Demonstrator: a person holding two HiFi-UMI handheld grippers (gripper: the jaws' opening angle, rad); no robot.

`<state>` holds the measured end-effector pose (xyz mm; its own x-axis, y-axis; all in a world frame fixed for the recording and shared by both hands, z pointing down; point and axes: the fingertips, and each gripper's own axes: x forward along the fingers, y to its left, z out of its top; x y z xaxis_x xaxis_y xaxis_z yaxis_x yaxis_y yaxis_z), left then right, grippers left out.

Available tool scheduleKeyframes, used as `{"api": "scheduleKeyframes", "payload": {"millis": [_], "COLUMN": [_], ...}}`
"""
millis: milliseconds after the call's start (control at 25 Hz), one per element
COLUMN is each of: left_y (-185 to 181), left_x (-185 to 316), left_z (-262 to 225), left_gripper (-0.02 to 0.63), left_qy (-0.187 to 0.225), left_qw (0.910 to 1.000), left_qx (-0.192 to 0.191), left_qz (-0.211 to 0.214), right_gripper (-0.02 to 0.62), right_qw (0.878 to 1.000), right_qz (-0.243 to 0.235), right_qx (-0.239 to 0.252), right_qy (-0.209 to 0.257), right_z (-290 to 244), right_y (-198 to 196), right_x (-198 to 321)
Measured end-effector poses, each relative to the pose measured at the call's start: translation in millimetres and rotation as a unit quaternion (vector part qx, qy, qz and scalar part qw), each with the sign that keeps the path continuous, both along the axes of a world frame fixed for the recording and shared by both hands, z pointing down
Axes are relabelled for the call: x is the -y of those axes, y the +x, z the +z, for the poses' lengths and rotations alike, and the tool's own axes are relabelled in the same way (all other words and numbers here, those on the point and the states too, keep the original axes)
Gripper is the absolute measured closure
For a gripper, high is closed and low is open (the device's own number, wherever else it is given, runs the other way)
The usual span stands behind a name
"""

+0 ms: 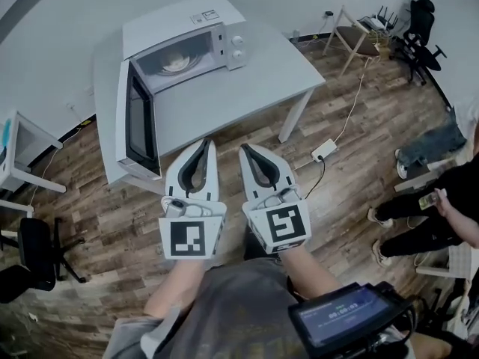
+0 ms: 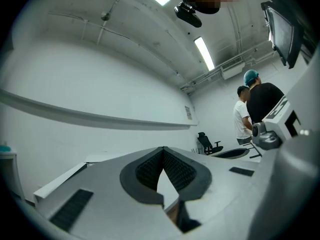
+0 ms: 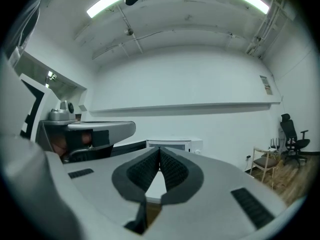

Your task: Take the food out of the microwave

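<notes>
Left gripper (image 1: 200, 152) and right gripper (image 1: 251, 154) both pinched together, empty, lower centre. Food (image 1: 177, 63) inside microwave (image 1: 217, 17), door (image 1: 138, 122) swung open, on grey table (image 1: 247, 81) upper left. Wood floor (image 1: 359, 126) all round, white wall (image 1: 45, 43) behind.

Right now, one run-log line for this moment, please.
microwave door: open | food: inside microwave | left claw: shut, empty | right claw: shut, empty | both: short of microwave
</notes>
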<state>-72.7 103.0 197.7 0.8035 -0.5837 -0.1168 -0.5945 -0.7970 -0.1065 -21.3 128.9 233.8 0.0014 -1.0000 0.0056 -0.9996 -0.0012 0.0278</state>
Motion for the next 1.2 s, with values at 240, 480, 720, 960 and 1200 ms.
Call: {"api": "scheduleKeyframes", "payload": {"millis": [240, 480, 720, 960, 1200], "left_y": [35, 42, 40, 37, 39], "left_x": [20, 42, 74, 125, 192], "left_z": [-2, -6, -1, 5, 24], "left_gripper": [0.598, 0.598, 0.598, 0.598, 0.598], "left_qy": [0.003, 0.011, 0.010, 0.003, -0.014], "left_qw": [0.9995, 0.9981, 0.9963, 0.9941, 0.9919], "left_qx": [0.007, 0.012, 0.011, 0.009, 0.012], "left_qz": [-0.029, -0.060, -0.085, -0.108, -0.126], "right_gripper": [0.589, 0.589, 0.589, 0.589, 0.589], "right_qw": [1.000, 0.998, 0.997, 0.995, 0.993], "right_qz": [-0.028, -0.058, -0.082, -0.101, -0.116], "right_qx": [0.008, 0.010, 0.007, 0.007, 0.009], "right_qy": [0.004, 0.004, 0.002, -0.004, -0.025], "right_z": [2, 1, 6, 12, 33], "right_y": [39, 47, 49, 49, 51], "right_x": [27, 51, 86, 137, 203]}}
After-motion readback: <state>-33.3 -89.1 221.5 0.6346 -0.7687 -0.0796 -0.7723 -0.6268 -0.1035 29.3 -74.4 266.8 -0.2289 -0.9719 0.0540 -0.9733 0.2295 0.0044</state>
